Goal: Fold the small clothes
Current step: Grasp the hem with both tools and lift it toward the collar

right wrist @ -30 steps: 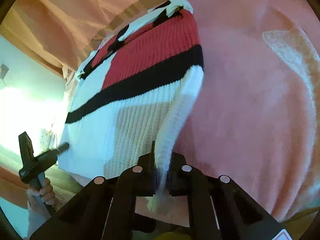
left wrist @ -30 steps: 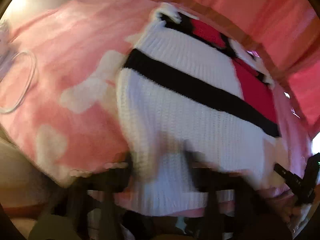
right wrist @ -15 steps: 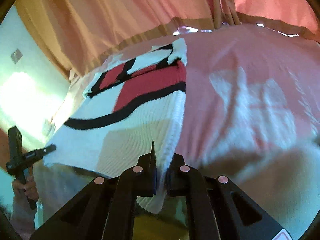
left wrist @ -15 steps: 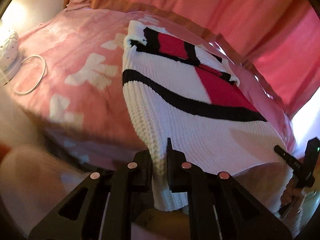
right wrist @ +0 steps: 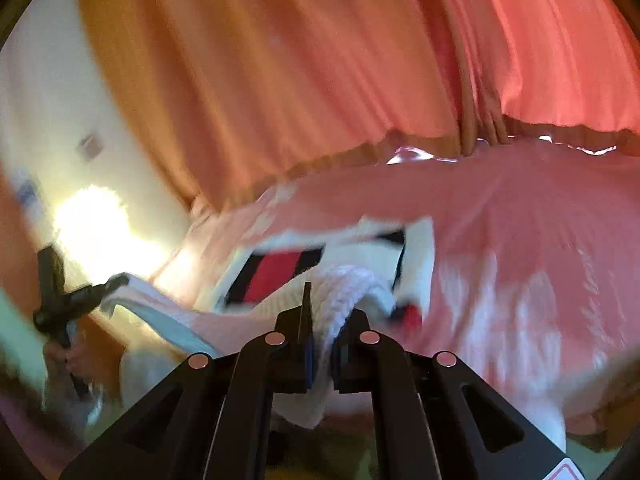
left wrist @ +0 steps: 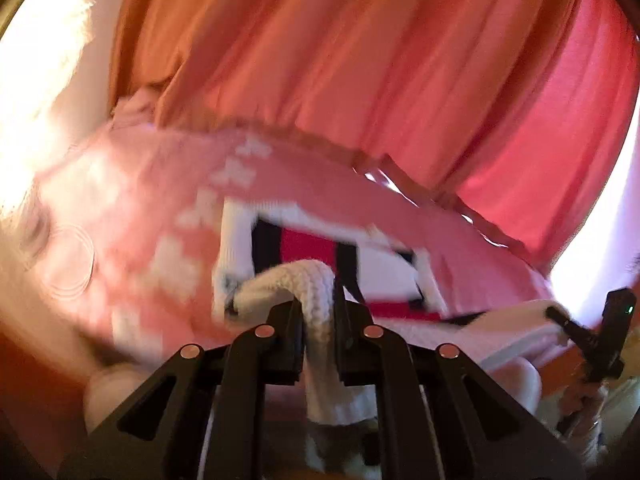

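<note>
You've got the left gripper (left wrist: 318, 320) clamped tight on the white ribbed hem of the sweater (left wrist: 308, 248), and the right gripper (right wrist: 320, 332) clamped on the same hem further along. The hem hangs raised between both claws; the red, black and white collar end lies flat on the bed (right wrist: 520, 208), toward its far edge. Looks like the bottom-to-top fold is in hand. Next: carry the hem level over to the collar, keep both corners even, lower, then release. A thin white ring (left wrist: 70, 264) sits near the bed's left edge, well apart from the fold path. Curtains (right wrist: 320, 60) hang behind the far edge. Nothing blocks.
</note>
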